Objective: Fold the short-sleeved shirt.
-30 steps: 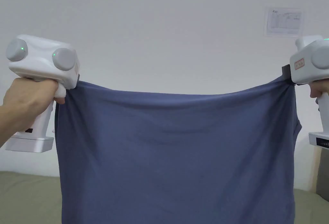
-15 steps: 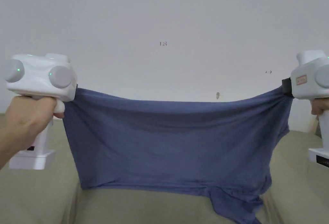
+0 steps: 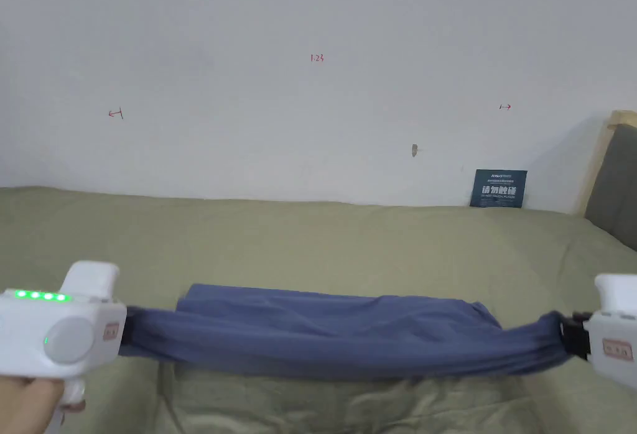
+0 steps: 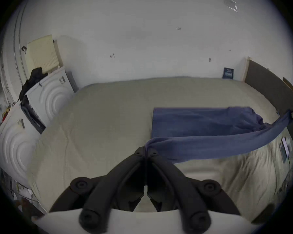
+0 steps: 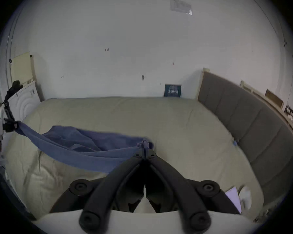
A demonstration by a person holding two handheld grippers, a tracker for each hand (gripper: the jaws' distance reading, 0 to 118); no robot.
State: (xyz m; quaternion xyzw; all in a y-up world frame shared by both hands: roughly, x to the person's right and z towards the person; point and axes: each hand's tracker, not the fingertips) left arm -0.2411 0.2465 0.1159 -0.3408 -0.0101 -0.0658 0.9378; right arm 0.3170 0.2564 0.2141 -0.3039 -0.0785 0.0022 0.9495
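Blue shirt (image 3: 336,336) stretched low across frame over bed (image 3: 311,236); left gripper (image 4: 145,150) and right gripper (image 5: 144,147) each pinching an end.

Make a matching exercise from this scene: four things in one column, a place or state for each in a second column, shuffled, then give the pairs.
Things:
1. shirt
2. left gripper
3. sign
4. headboard

Places or states:
A. leaning on the wall behind the bed
B. stretched between both grippers, its far part on the bed
C. along the bed's right side
D. shut on the shirt's left end

Pairs: 1-B, 2-D, 3-A, 4-C
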